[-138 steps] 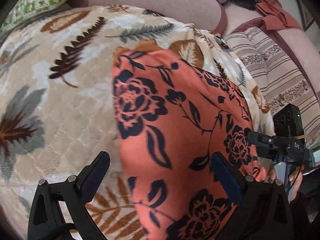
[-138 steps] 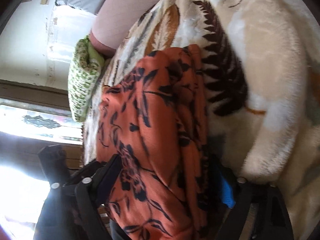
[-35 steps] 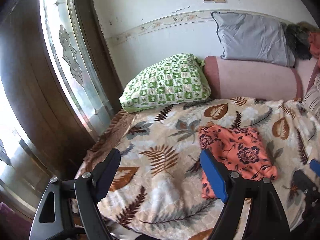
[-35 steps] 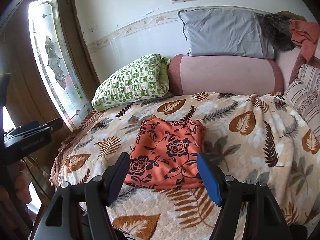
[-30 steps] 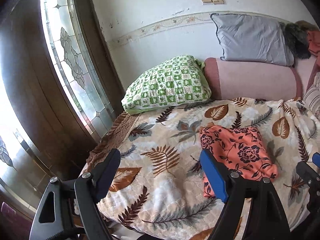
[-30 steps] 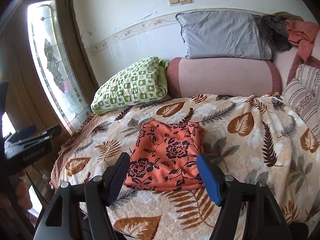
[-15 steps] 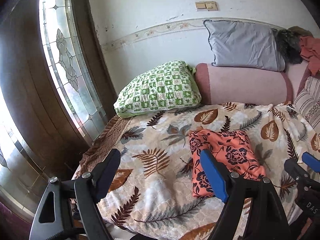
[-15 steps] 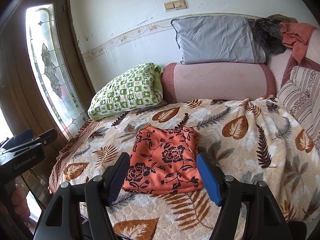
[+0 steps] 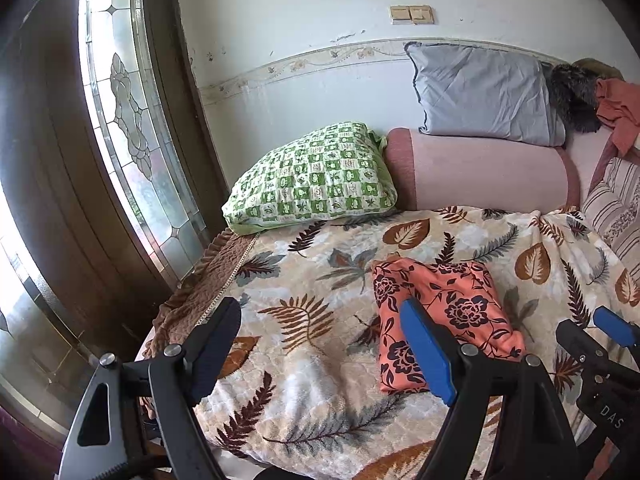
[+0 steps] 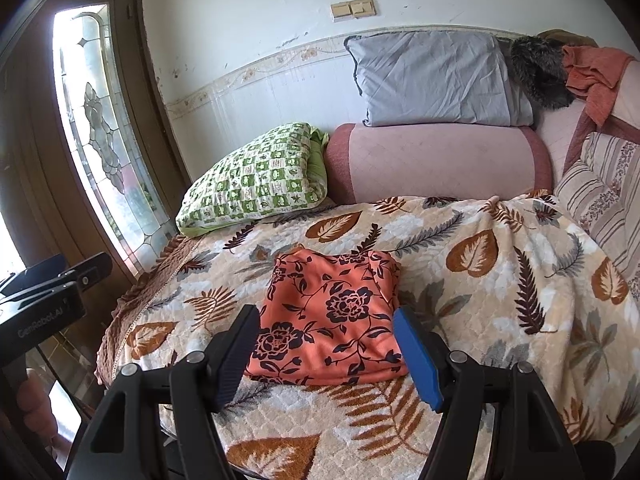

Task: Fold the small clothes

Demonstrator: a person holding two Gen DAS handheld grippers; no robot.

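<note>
Leaf blanket (image 10: 500, 280): folded garment (image 10: 332, 316) beyond spread tongs (image 10: 326, 354).

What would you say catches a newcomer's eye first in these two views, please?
The folded orange floral garment stands out, lying flat in the middle of the leaf-print blanket. Behind it a green checked pillow leans by the stained-glass door panel. Both the left tool and right tool hover open, empty.

A folded orange floral garment (image 10: 332, 316) is seen at frame centre on the leaf-print blanket (image 10: 500, 288), framed by the right gripper (image 10: 326, 356) with jaws spread.
</note>
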